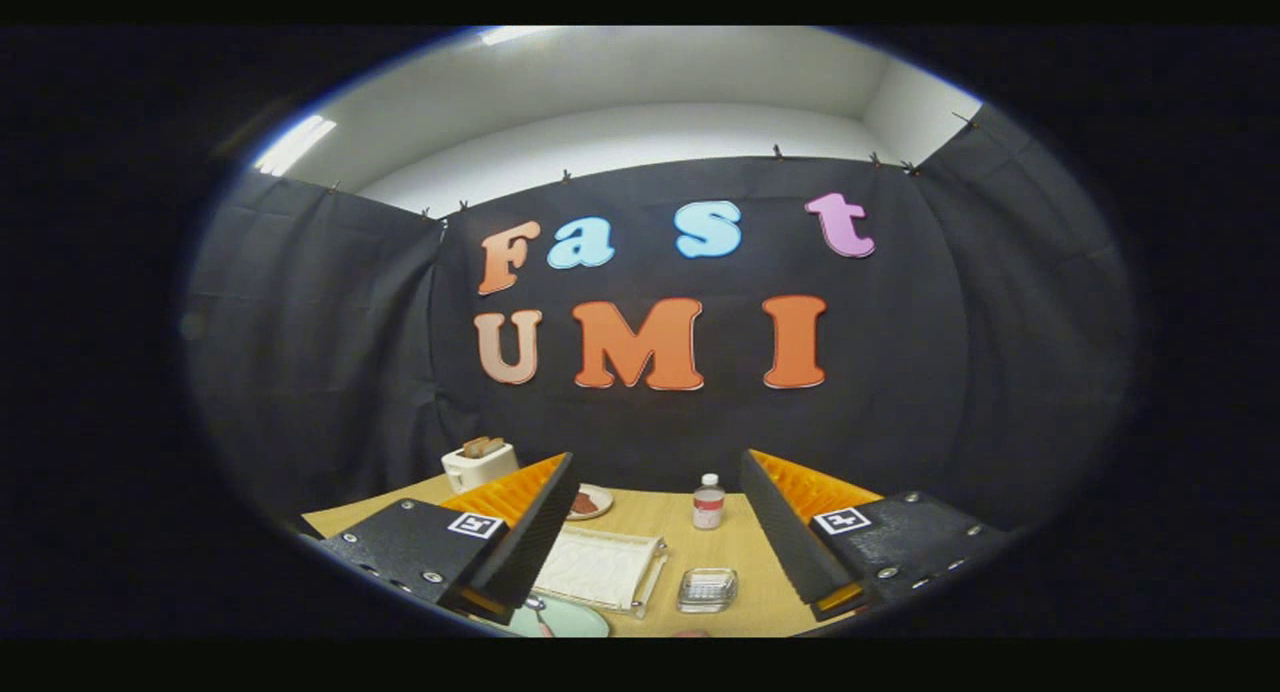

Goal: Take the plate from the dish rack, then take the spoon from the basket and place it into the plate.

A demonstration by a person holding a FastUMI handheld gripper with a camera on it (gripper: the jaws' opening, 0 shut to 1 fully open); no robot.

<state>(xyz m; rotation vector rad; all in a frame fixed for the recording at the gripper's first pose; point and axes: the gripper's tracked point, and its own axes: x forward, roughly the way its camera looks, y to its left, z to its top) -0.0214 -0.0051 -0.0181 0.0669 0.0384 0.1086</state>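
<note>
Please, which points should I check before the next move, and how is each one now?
1. Tongs open, holding nothing: ok.
2. Pale green plate out on the table, near the left finger: ok.
3. Spoon in the plate: cannot tell; a small thing lies on it, partly hidden.
4. Bottle upright, beyond the fingers: ok.

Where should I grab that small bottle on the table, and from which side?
Grip the bottle by its body below the cap, coming level from the near side: it stands upright, beyond the open tongs, with bare table on both sides.
</note>
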